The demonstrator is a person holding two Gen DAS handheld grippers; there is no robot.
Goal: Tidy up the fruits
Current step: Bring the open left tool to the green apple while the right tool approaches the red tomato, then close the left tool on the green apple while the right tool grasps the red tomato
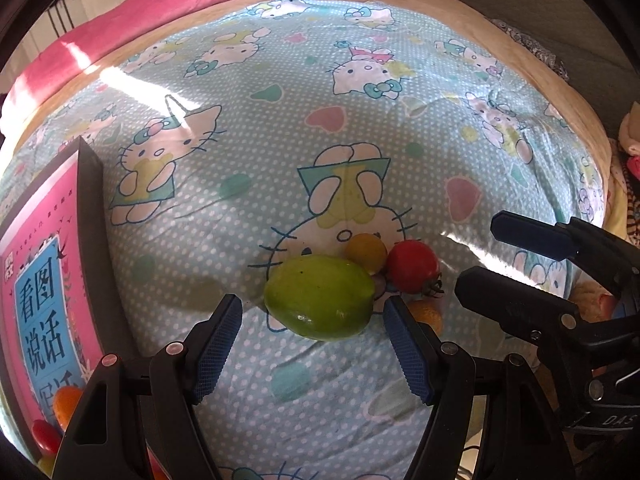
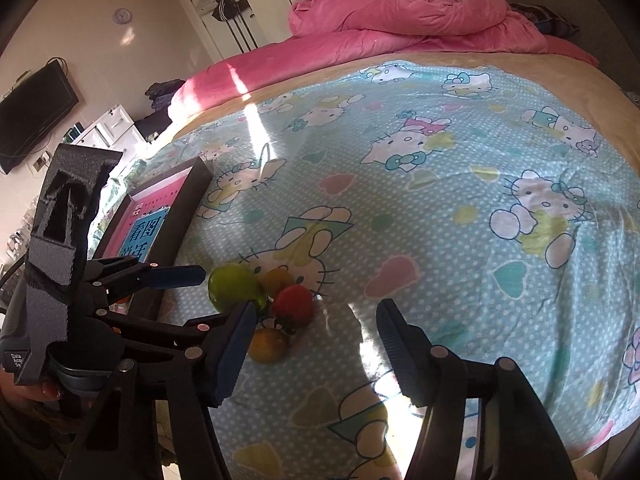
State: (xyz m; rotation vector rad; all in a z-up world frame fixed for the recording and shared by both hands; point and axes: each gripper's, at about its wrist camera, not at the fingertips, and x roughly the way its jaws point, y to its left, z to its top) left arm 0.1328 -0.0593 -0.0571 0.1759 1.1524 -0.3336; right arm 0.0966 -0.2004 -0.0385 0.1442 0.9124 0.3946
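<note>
On the cartoon-cat bedsheet [image 1: 280, 140] lies a small cluster of fruit. A large green fruit [image 1: 320, 298] sits in front, with a yellow tomato [image 1: 366, 252] and a red tomato [image 1: 412, 266] behind it. An orange fruit [image 1: 432, 314] is half hidden by a finger. My left gripper [image 1: 314, 344] is open, its pads just short of the green fruit on either side. My right gripper [image 2: 316, 332] is open over bare sheet. Ahead to its left lie the red tomato [image 2: 294, 304], the green fruit [image 2: 234, 286] and the orange fruit [image 2: 268, 344].
A dark-framed tray [image 1: 90, 208] lined with a pink book cover lies at the left and holds small orange and red fruits [image 1: 66, 402]. A pink duvet [image 2: 400, 16] is heaped at the far end of the bed. A hand [image 2: 48, 392] holds the left gripper.
</note>
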